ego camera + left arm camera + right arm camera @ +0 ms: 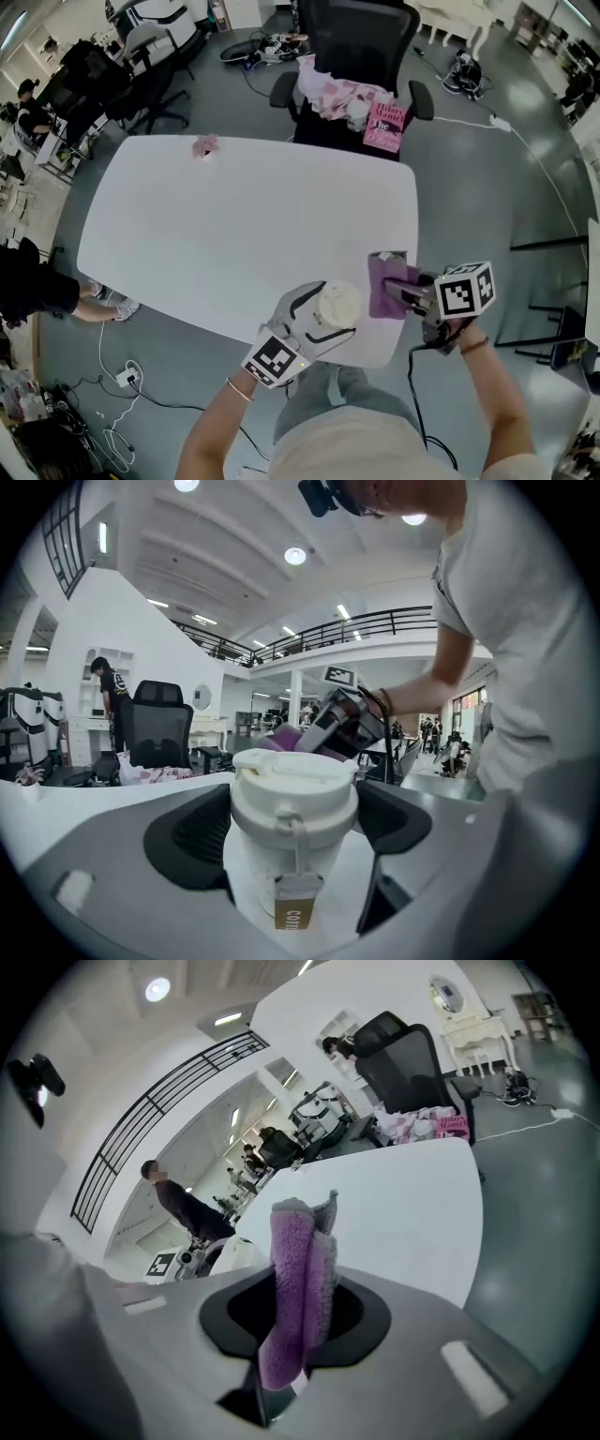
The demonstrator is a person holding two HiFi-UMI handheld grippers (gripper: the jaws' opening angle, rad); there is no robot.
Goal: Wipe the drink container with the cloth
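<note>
A cream lidded drink cup (338,304) (292,832) with a tea-bag tag sits between the jaws of my left gripper (328,314) (294,841), which is shut on it near the table's front edge. A purple cloth (387,284) (298,1288) hangs folded from my right gripper (401,292) (300,1321), which is shut on it just to the right of the cup. In the left gripper view the cloth (281,740) shows behind the cup's lid. Cloth and cup look slightly apart.
The white table (234,225) carries a small pink object (204,147) at its far left. A black office chair (352,56) with pink fabric and a pink book (385,126) stands behind the table. Cables lie on the floor; people sit at the left.
</note>
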